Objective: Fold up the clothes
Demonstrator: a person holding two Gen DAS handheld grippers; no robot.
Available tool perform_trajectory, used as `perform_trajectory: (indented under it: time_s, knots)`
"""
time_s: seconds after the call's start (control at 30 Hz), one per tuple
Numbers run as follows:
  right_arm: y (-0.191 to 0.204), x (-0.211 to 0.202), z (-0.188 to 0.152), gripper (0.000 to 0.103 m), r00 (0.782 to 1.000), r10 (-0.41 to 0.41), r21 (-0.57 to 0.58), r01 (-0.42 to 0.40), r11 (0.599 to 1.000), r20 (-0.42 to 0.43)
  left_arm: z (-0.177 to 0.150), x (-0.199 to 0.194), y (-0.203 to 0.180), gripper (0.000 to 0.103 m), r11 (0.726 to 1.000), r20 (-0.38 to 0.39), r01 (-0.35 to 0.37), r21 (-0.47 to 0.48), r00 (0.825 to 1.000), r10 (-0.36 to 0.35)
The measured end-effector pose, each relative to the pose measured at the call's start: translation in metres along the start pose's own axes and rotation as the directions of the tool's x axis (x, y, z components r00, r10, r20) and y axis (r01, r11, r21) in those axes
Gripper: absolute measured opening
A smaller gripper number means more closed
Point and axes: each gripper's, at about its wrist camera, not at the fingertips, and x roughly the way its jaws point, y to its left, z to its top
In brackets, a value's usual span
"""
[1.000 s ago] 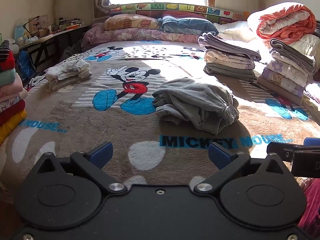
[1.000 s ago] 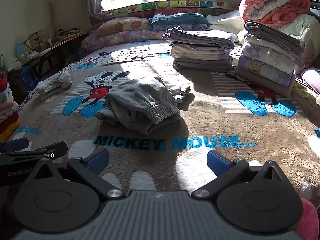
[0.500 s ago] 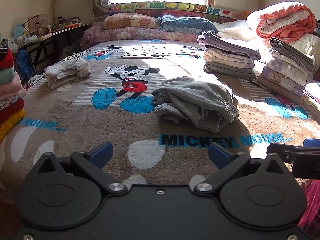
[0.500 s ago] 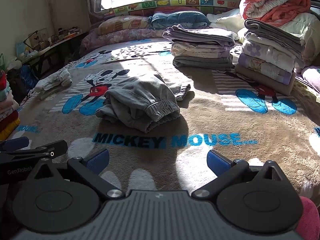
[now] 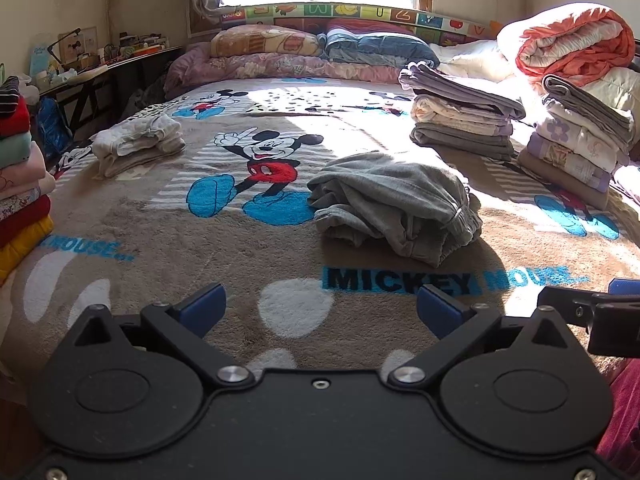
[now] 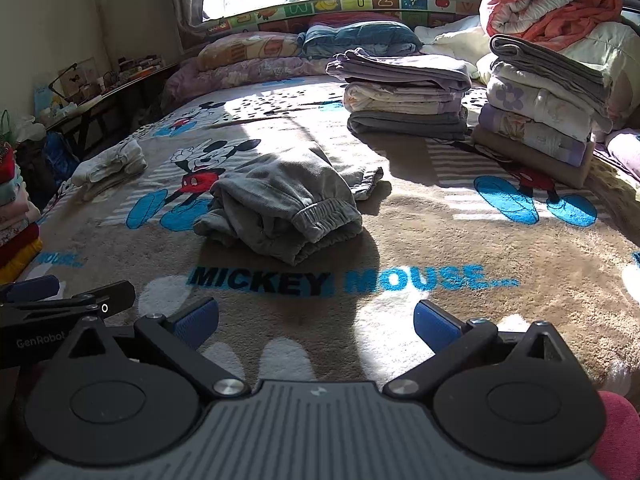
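Both the left claw and the right claw are hovering wide open and empty over the near edge of the bed. The folded grey sweatpants are lying mid-bed, beyond both claws, with folded stacks sitting farther right.
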Motion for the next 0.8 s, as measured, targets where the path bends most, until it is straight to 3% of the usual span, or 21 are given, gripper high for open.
perform_trajectory:
  time_s: [0.17, 0.37, 0.57, 0.8]
  knots:
    - [-0.018, 0.001, 0.000, 0.103, 0.996, 0.078, 0.082, -0.081, 0.993, 0.045, -0.001, 0.005, -0.003, 0.103, 1.000, -0.001, 0.010, 0.003, 1.000, -0.010]
    - [-0.030, 0.012, -0.005, 0.103, 0.993, 0.095, 0.121, -0.103, 0.987, 0.063, -0.004, 0.009, -0.011, 0.103, 0.999, 0.012, 0.022, 0.024, 1.000, -0.023]
    - [-0.035, 0.021, -0.011, 0.103, 0.985, 0.142, 0.108, -0.152, 0.983, 0.094, -0.006, 0.014, -0.018, 0.103, 0.999, 0.031, 0.027, 0.043, 0.999, -0.029]
    - [-0.048, 0.038, -0.020, 0.103, 0.965, 0.180, 0.091, -0.199, 0.976, 0.188, -0.008, 0.027, -0.023, 0.103, 0.998, 0.027, 0.042, 0.048, 0.999, -0.043]
